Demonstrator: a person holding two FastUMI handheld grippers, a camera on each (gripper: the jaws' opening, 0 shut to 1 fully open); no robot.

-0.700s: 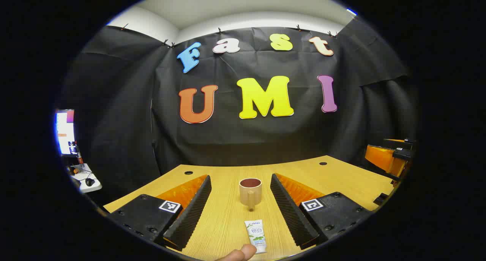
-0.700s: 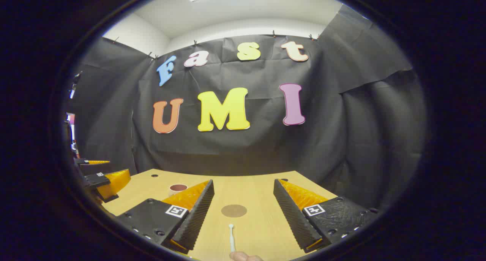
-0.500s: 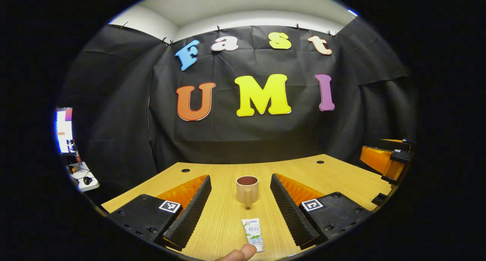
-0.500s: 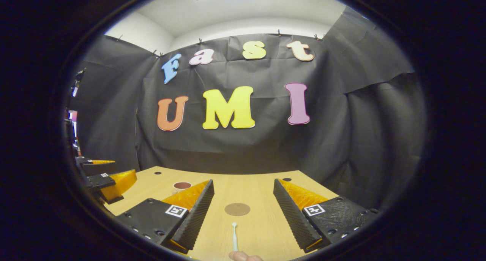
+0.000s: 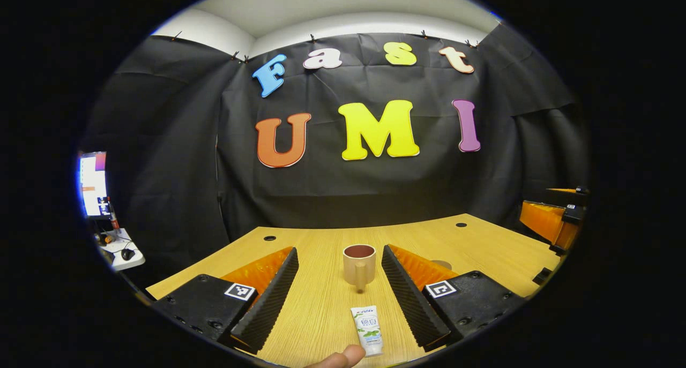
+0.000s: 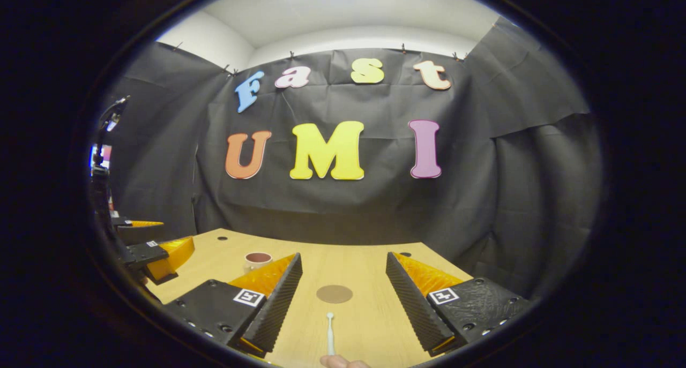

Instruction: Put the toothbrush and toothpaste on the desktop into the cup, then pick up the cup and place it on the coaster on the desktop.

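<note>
Two ridged, wedge-shaped finger pairs stand wide apart, holding nothing. Between the left gripper (image 5: pixel 338 290) fingers lie a small white toothpaste (image 5: pixel 367 329) tube with a leaf print and a tan handled cup (image 5: pixel 358 266). Between the right gripper (image 6: pixel 343 298) fingers lie a slim white toothbrush (image 6: pixel 330 333) and a round brown coaster (image 6: pixel 334 293) on the wood-grain desktop (image 6: pixel 370 325).
</note>
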